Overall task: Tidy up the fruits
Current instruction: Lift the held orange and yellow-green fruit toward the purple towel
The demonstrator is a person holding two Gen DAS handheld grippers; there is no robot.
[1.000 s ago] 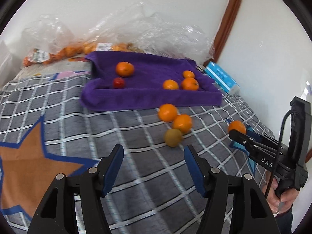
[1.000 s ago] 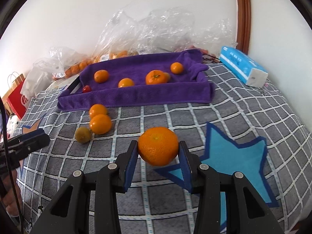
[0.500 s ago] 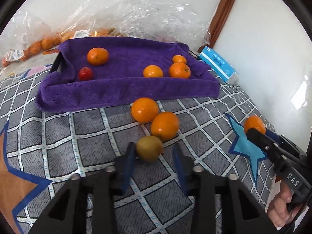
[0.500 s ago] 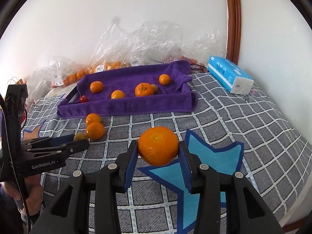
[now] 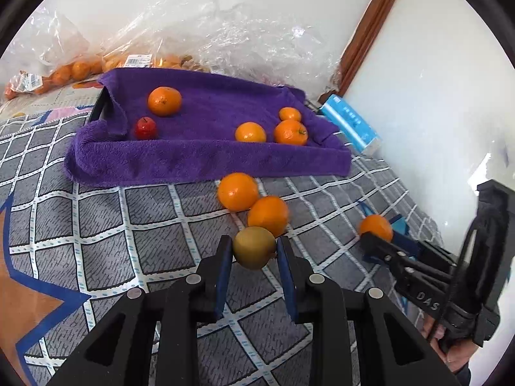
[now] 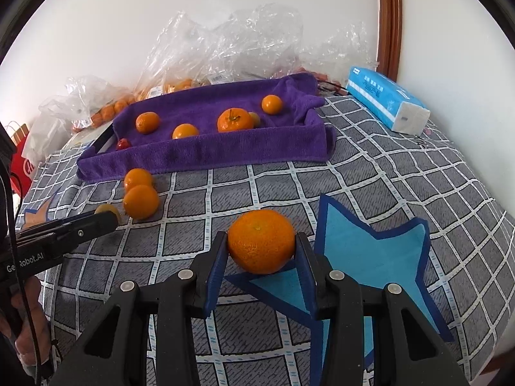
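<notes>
- Your left gripper [image 5: 254, 252], at the lower centre of the left wrist view, has its fingers pressed onto a greenish-brown fruit [image 5: 254, 247], which touches an orange [image 5: 268, 215] on the checked bed cover [image 5: 154, 212].
- Your right gripper [image 6: 261, 251] has its fingers clamped on a large orange [image 6: 261, 241], lower centre.
- The purple towel-lined tray [image 6: 225, 148] sits beyond, upper centre.
</notes>
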